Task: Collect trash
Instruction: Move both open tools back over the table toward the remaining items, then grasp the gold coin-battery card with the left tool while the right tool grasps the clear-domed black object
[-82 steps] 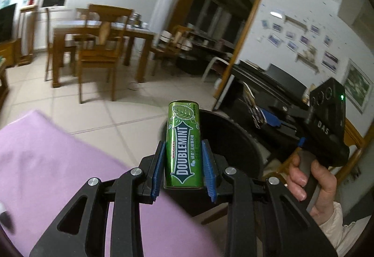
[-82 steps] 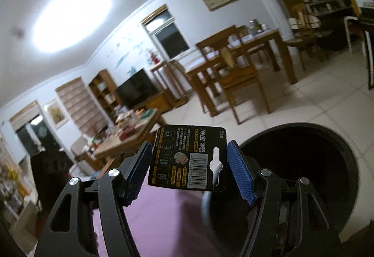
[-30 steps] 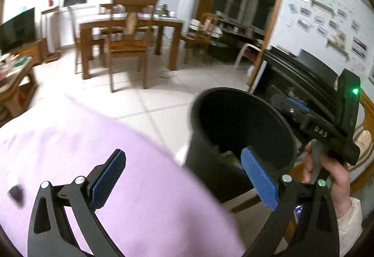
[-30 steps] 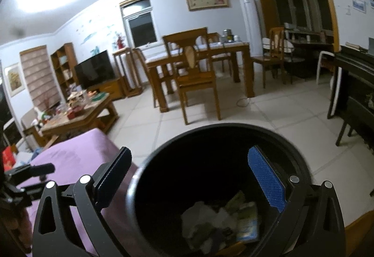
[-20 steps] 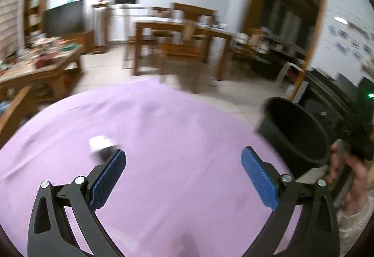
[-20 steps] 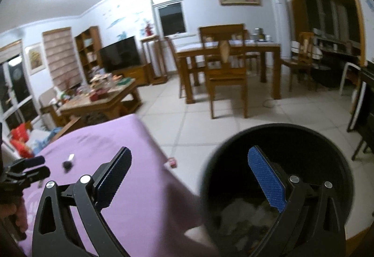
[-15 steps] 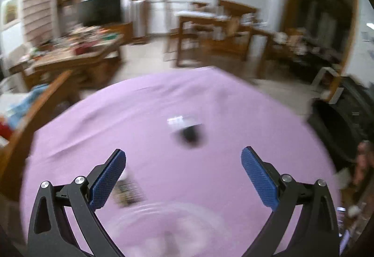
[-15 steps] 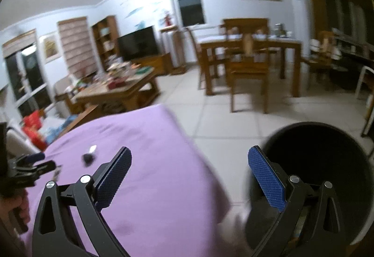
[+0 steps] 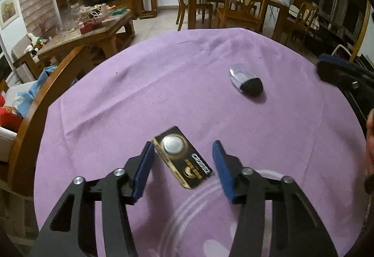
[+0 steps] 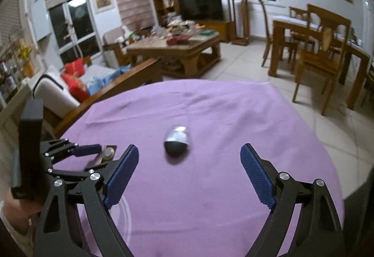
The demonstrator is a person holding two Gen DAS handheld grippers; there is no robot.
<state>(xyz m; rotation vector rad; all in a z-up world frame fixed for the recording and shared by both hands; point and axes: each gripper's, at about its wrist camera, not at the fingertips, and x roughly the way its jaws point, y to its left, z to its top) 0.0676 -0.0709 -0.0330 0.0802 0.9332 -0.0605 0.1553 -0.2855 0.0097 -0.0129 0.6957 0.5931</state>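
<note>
A table draped in a lilac-purple cloth (image 9: 131, 98) fills most of both views, its far edge meeting a tiled floor with a wooden dining table and chairs (image 10: 320, 46) at the far right and a cluttered wooden coffee table (image 10: 177, 46) at the far left. At the near edge of the cloth lies a clear, round glass-like plate (image 9: 187, 217), faint and hard to make out, possibly a dish or lid.

The left claw (image 9: 183, 168), black-armed with blue pads, points steeply down at the near part of the table. Its jaws have just been closing and now stand partly apart on either side of a flat black-and-gold card holding a silver coin battery (image 9: 181, 158); the pads do not press on it, and the card lies flat on the cloth, set at a slant, its near corner just beside the plate's rim. The right claw (image 10: 189, 170) hangs released over the middle of the table, jaws wide after closing a little, with nothing between them. Farther off, centred beyond them, sits a small rounded object, black at the near end and silver at the far end (image 10: 177, 141), alone on the cloth and well apart from the battery card.
</note>
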